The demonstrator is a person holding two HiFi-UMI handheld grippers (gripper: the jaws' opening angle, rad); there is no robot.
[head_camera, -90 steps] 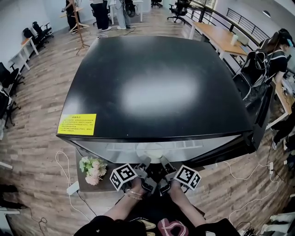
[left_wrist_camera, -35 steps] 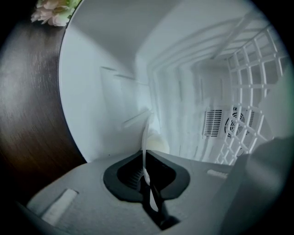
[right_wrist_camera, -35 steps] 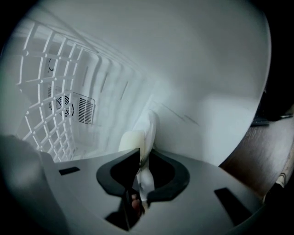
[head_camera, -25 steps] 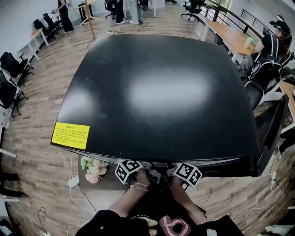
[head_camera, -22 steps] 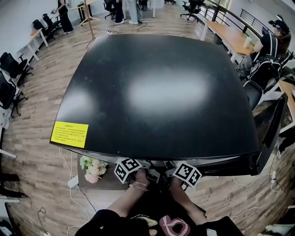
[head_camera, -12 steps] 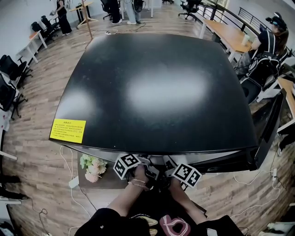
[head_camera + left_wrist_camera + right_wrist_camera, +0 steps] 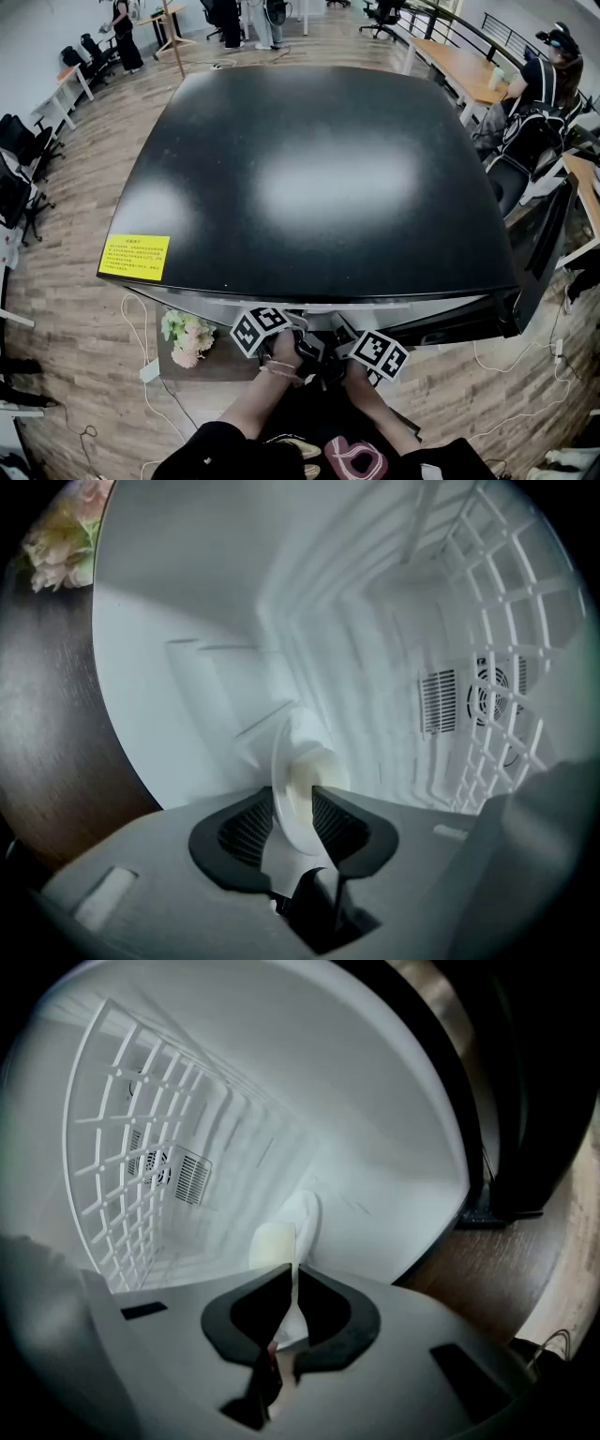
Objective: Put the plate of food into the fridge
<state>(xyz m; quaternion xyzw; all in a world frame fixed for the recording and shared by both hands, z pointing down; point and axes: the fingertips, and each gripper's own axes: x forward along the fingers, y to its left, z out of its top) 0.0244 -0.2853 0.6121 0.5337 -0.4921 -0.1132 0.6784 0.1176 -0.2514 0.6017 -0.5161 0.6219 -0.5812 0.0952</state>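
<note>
- The fridge [image 7: 319, 169] shows a broad black top, with a yellow label [image 7: 133, 258] stuck flat near its front left corner.
- Inside its white compartment, a wire shelf [image 7: 487, 621] runs along the upper part, above the smooth white compartment floor [image 7: 159, 667].
- The plate [image 7: 286, 799], with a pale lump of food [image 7: 314, 775] on it, is low in that compartment between shelf and floor (whether its base touches the white surface cannot be told).
- A low dark wooden bench [image 7: 202, 370] stands at the fridge's front left corner, with a bunch of pale flowers [image 7: 186, 337] on it.
- The plank floor [image 7: 75, 319] carries a white cable [image 7: 127, 328] and a white power strip [image 7: 148, 372] just beside the bench.
</note>
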